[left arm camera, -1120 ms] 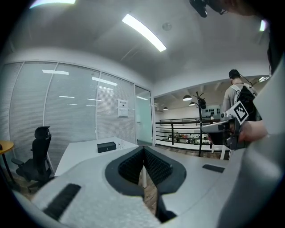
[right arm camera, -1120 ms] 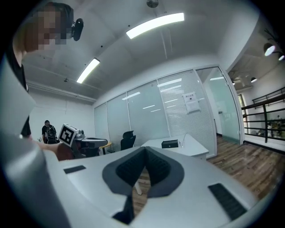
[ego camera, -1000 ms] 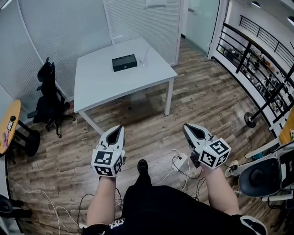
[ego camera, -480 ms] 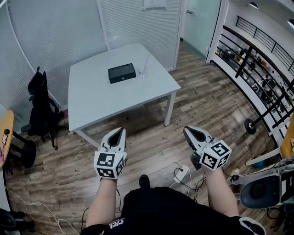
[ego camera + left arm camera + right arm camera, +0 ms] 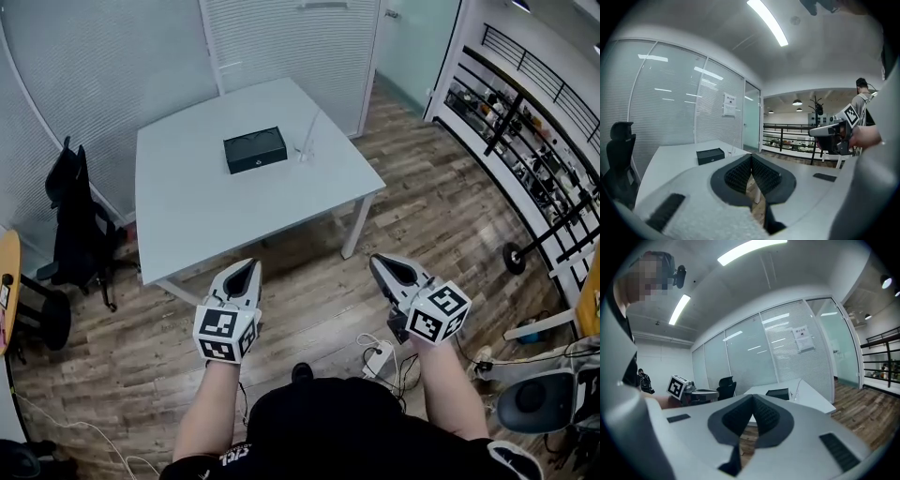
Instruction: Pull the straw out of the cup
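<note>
A clear cup (image 5: 304,153) with a thin white straw (image 5: 310,132) stands near the far right part of the white table (image 5: 187,206). The straw (image 5: 798,387) leans to the right in the right gripper view, and it shows faintly in the left gripper view as the straw (image 5: 731,149). My left gripper (image 5: 251,265) is shut and empty, hanging over the floor just short of the table's near edge. My right gripper (image 5: 375,260) is shut and empty too, over the floor to the table's right front.
A black box (image 5: 255,149) lies on the table left of the cup. A black office chair (image 5: 70,225) stands left of the table. Cables and a power strip (image 5: 377,358) lie on the wood floor by my feet. A black railing (image 5: 525,141) runs at the right.
Both grippers and the view have advanced toward the table, which now lies closer and larger. The jaws have stayed shut.
</note>
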A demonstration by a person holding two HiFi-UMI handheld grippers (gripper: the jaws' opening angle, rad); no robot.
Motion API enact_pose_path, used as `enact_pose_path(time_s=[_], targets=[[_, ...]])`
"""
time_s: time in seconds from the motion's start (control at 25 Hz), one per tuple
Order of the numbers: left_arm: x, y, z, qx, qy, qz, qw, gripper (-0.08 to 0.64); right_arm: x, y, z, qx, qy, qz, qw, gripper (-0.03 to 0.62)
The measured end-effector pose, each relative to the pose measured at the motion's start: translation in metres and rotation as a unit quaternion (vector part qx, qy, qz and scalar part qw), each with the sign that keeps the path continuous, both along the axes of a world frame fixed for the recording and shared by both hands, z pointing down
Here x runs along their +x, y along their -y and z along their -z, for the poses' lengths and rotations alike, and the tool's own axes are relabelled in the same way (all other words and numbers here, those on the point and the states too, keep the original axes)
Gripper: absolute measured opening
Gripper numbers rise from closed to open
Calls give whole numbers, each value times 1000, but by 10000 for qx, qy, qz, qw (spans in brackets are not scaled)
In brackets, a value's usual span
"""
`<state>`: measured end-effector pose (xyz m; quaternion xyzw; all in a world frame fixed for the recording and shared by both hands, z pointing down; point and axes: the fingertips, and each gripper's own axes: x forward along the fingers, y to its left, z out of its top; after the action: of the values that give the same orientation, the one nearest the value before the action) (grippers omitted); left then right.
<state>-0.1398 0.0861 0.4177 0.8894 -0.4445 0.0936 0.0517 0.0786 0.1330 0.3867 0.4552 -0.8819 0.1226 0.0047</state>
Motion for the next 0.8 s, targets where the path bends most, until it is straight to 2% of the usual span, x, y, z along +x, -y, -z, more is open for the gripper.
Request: enact_pose_path(time_s=[0.24,0.48,0.8], targets=[[-15,28,-6,-58,-90,-30,9999,11,-17,25,-1,47,97,-29,9999,6],[-10,58,-10,-122,-114,-3,9999,11,-8,59,-8,-6,202,-11,9998,6],[13,148,-14,-125,20,179,9998,11,12,162,-18,2,393,258,9989,6]])
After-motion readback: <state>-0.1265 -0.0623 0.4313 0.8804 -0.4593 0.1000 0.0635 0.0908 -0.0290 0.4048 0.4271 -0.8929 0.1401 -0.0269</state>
